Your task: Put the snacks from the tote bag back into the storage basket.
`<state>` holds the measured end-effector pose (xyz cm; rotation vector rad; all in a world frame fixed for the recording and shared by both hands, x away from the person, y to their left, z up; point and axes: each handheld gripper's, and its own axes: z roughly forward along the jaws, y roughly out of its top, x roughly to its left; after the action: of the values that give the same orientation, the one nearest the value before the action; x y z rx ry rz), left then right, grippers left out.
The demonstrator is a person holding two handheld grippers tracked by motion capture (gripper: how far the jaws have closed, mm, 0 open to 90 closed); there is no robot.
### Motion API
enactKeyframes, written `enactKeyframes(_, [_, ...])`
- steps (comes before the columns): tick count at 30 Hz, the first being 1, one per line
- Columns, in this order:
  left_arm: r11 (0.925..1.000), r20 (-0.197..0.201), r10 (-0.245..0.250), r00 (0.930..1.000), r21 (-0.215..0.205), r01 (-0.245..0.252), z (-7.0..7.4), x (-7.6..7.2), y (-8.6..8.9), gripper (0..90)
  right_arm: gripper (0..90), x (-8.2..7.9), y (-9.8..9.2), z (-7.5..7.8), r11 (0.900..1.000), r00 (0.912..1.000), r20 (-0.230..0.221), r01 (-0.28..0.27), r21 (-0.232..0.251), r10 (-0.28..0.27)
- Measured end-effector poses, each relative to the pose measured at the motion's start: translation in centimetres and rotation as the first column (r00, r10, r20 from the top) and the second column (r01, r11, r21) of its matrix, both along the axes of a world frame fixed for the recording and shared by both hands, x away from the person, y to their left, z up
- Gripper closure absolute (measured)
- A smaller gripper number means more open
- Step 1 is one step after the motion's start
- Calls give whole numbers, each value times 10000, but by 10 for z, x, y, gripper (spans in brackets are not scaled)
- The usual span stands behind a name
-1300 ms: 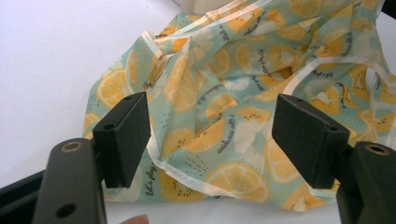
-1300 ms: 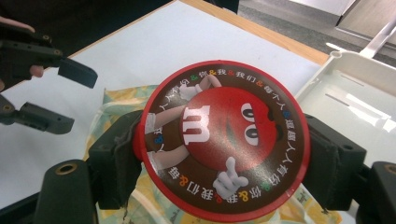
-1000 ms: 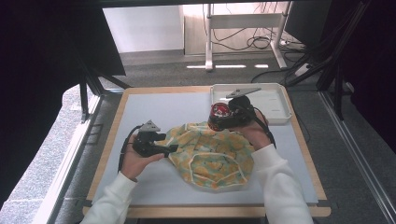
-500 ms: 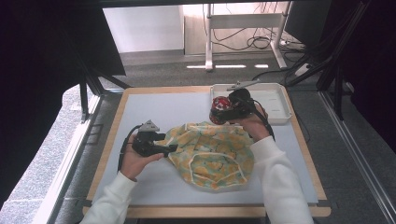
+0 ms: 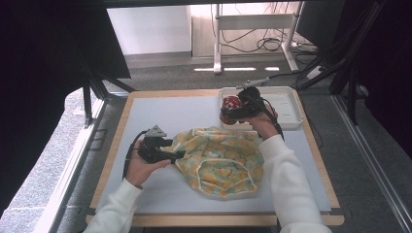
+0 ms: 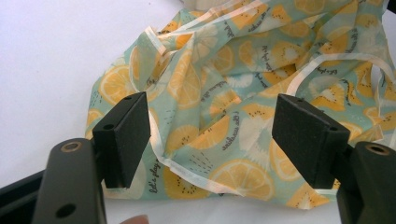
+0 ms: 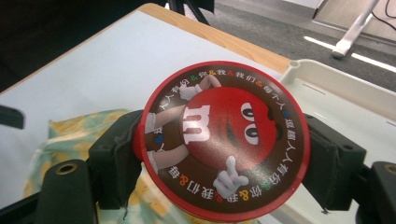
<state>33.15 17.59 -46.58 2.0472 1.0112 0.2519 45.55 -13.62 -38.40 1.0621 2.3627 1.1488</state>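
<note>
Over the counter's far right: right claw (image 5: 232,110) clamped on a round red tin with a red cartoon candy face on its lid (image 5: 231,104), held up off the surface, right at the near-left corner of the shallow white plastic tray (image 5: 290,114).
Right claw close-up: both black jaws pressed against opposite sides of the round red tin (image 7: 225,137), lid tilted up toward the camera, ring of small coloured characters around the rim.
Tin's place: in the air between tray edge and cloth, partly above the top edge of the cloth bag, touching neither as far as can be told.
Near left of the counter: left claw (image 5: 177,155) at the left edge of the pale green fabric bag printed with orange and kiwi slices (image 5: 219,158), lying low by the surface.
Left claw close-up: jaws spread wide, nothing between the pads, crumpled green fabric bag (image 6: 243,93) lying just beyond and between them with its white-trimmed hem close to the left pad.
Bag: slumped flat and wrinkled on the pale grey counter (image 5: 165,111) with a wooden border, middle to near right, white piping looping across it.
Person: white sleeves (image 5: 291,189) coming in from the bottom edge, one hand on each tool.
Cables: black lead (image 5: 127,158) trailing from the left tool along the counter.
</note>
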Motion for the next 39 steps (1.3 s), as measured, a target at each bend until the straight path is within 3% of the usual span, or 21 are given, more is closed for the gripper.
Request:
enactKeyframes(7, [10000, -15, 35, 10000, -20, -35, 0, 1, 2, 280, 232, 18, -3, -9, 9995, 9994, -206, 271, -169, -275])
enactKeyframes(23, [9999, -86, -34, 10000, 123, 35, -4, 2, 0, 280, 232, 37, -7, -20, 9973, 9975, -419, 548, -480, -568])
enactKeyframes(39, [10000, -140, 1, 9999, 86, 0, -5, 3, 2, 280, 232, 64, 2, -39, 9925, 9920, -812, 897, -833, -965])
